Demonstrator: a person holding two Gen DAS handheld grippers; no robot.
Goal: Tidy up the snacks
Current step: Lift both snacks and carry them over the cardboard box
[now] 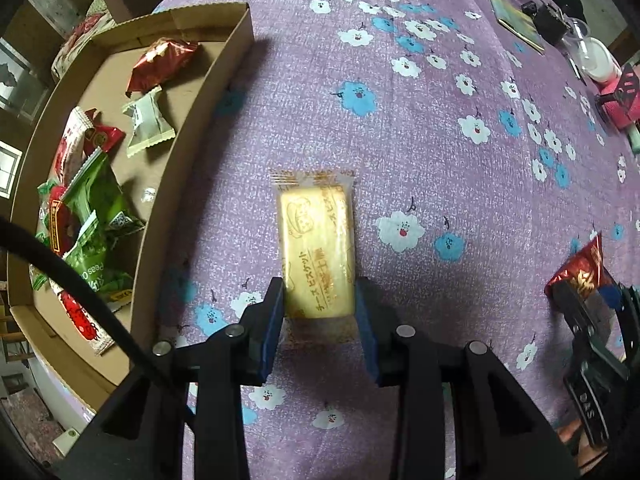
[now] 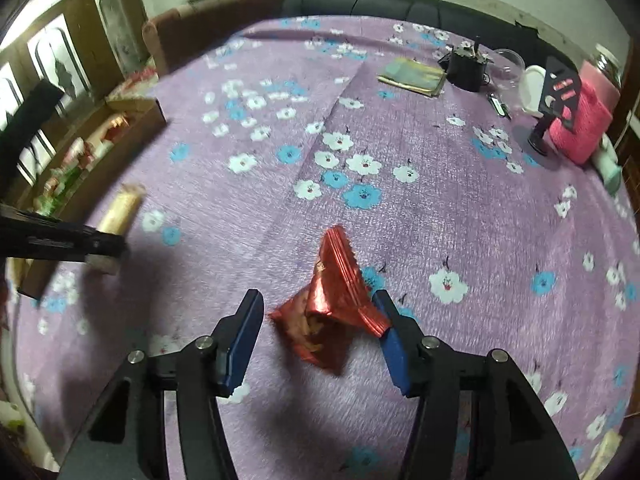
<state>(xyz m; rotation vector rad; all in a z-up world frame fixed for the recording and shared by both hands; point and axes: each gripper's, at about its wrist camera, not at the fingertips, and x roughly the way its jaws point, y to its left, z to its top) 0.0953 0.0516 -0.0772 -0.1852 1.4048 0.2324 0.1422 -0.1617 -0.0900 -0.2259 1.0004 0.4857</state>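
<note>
A yellow cheese-biscuit pack (image 1: 316, 240) hangs just above the purple flowered cloth, my left gripper (image 1: 319, 300) shut on its near end, blue pads pressing both sides. To its left lies a flat cardboard box (image 1: 240, 40) with several red, green and white snack packs inside. In the right wrist view a crumpled red foil snack (image 2: 332, 300) rests on the cloth between the fingers of my right gripper (image 2: 318, 298), which is open; the left pad stands clear of it and the right pad is at the wrapper's edge. The left gripper with the biscuit pack (image 2: 120, 208) shows blurred at the far left.
At the back right of the table lie a book (image 2: 412, 76), a black device (image 2: 466, 66), a clear plastic cup (image 2: 508, 66), a white container (image 2: 534, 88) and a pink bag (image 2: 580, 124). The box (image 2: 132, 120) sits at the table's left edge. A dark sofa runs behind.
</note>
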